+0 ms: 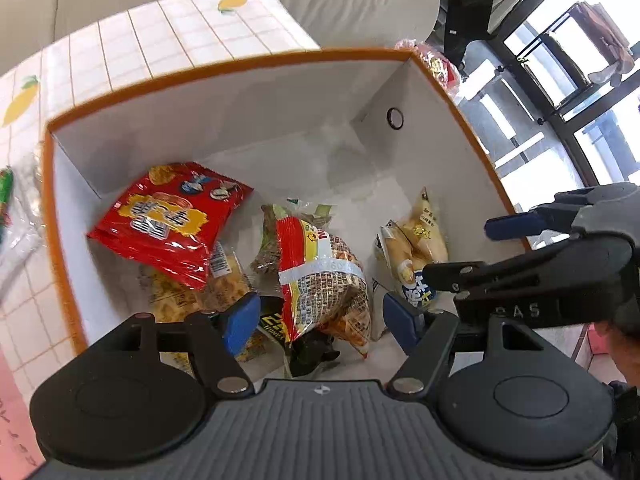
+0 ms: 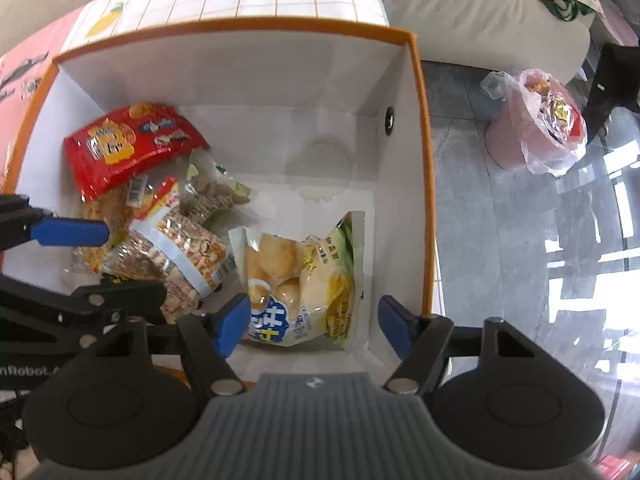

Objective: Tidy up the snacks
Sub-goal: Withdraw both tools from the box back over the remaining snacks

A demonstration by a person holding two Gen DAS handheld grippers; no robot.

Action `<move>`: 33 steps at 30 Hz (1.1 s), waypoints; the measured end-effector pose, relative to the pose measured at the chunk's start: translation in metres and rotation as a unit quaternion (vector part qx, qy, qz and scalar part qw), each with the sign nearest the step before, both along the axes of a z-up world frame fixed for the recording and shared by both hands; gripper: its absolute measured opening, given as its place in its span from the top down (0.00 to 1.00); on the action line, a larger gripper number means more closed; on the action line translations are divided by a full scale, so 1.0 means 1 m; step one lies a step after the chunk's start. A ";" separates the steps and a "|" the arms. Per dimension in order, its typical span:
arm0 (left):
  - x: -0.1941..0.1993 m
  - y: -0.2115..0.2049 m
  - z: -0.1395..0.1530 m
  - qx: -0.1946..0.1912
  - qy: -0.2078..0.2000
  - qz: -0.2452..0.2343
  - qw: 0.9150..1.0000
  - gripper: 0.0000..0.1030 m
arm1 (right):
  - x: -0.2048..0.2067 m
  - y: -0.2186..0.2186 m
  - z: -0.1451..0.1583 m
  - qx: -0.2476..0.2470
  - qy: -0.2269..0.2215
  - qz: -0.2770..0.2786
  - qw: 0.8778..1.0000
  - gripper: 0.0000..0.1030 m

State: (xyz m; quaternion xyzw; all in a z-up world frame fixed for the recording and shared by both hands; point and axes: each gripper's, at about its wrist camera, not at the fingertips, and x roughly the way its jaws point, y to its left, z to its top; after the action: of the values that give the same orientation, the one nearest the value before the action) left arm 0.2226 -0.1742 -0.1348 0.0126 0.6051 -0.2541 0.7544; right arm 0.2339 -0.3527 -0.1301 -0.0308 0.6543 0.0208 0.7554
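An orange-rimmed white box (image 1: 224, 68) (image 2: 418, 120) holds several snack packs. A red chip bag (image 1: 168, 216) (image 2: 128, 140) leans at its left. A red-topped peanut pack (image 1: 320, 276) (image 2: 184, 244) lies in the middle. A yellow bun pack (image 1: 416, 244) (image 2: 304, 284) lies at the right. My left gripper (image 1: 320, 318) is open over the box above the peanut pack, holding nothing. My right gripper (image 2: 314, 322) is open above the bun pack, holding nothing. Each gripper shows in the other's view, the right (image 1: 472, 248) and the left (image 2: 116, 260).
The box stands on a white grid-pattern tablecloth (image 1: 120, 40) with lemon prints. A beige sofa (image 2: 480, 8) lies behind. A pink bin with a plastic bag of wrappers (image 2: 536, 120) stands on the grey floor at the right. A wrapped snack (image 1: 6, 196) lies left of the box.
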 end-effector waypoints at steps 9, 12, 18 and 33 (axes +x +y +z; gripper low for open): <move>-0.017 0.028 0.048 -0.014 -0.061 0.022 0.998 0.20 | -0.015 0.020 0.047 0.008 -0.058 -0.005 0.998 0.20; -0.025 0.041 0.064 -0.011 -0.089 0.030 0.995 0.20 | -0.020 0.032 0.062 0.012 -0.078 -0.001 0.997 0.19; -0.035 0.078 0.087 -0.016 -0.129 0.054 0.990 0.21 | -0.033 0.058 0.084 0.051 -0.114 -0.008 0.992 0.18; -0.057 0.181 0.083 0.002 -0.178 0.125 0.976 0.21 | -0.074 0.153 0.087 0.148 -0.249 -0.054 0.955 0.18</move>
State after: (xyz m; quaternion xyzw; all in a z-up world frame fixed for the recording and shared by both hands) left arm 0.1657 0.0071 -0.0516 -0.0161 0.4581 -0.1500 0.8760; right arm 0.1595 -0.1997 -0.0435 0.1125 0.4352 0.0688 0.8906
